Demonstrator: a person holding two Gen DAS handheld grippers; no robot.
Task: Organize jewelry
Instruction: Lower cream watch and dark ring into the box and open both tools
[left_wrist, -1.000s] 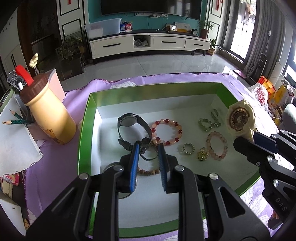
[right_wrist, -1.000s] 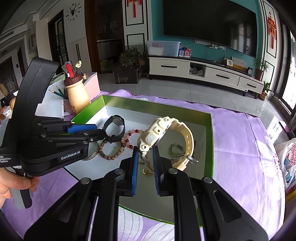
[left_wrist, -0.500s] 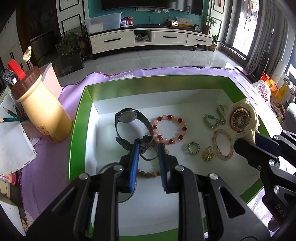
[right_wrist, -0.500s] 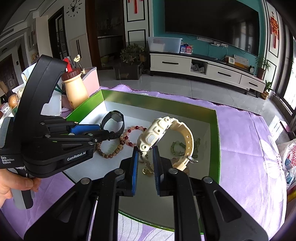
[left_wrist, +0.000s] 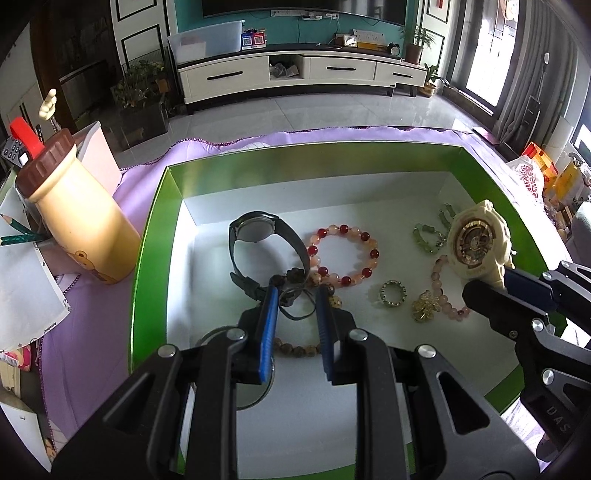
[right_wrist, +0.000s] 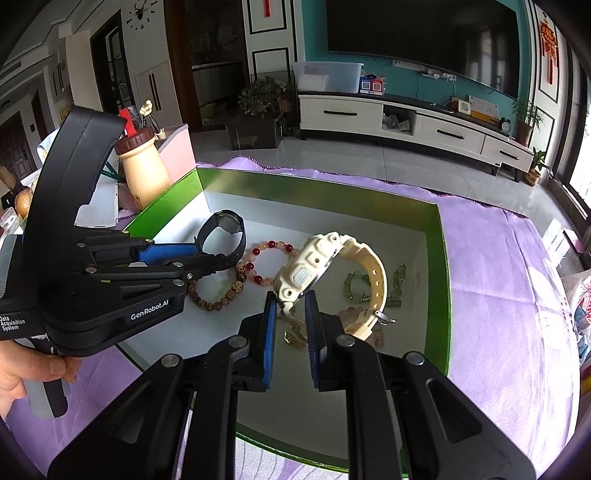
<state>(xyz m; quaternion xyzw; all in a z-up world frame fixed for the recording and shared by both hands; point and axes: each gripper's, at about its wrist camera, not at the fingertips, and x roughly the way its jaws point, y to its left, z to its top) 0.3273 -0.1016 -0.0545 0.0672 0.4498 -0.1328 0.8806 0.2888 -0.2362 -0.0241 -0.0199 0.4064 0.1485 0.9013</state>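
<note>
A green box (left_wrist: 147, 258) with a white floor holds jewelry. My right gripper (right_wrist: 290, 306) is shut on the strap of a cream watch (right_wrist: 314, 266) and holds it above the box's right side; the watch also shows in the left wrist view (left_wrist: 476, 243). My left gripper (left_wrist: 295, 299) has its jaws partly apart around the strap end of a black watch (left_wrist: 258, 236); whether it grips is unclear. A red-and-pink bead bracelet (left_wrist: 347, 254), a wooden bead bracelet (right_wrist: 210, 299), a ring (left_wrist: 393, 293), a gold charm (left_wrist: 424, 306), a pink bracelet (left_wrist: 439, 288) and a green bracelet (left_wrist: 424, 240) lie on the floor.
A purple cloth (right_wrist: 498, 266) covers the table. A cream bottle with a brown cap (left_wrist: 74, 218) stands left of the box, beside papers and pencils (left_wrist: 22, 266). A bag of snacks (left_wrist: 532, 177) lies at the right edge.
Both grippers have moved slightly forward over the box. The right gripper still holds the cream watch; the left stays at the black watch's strap.
</note>
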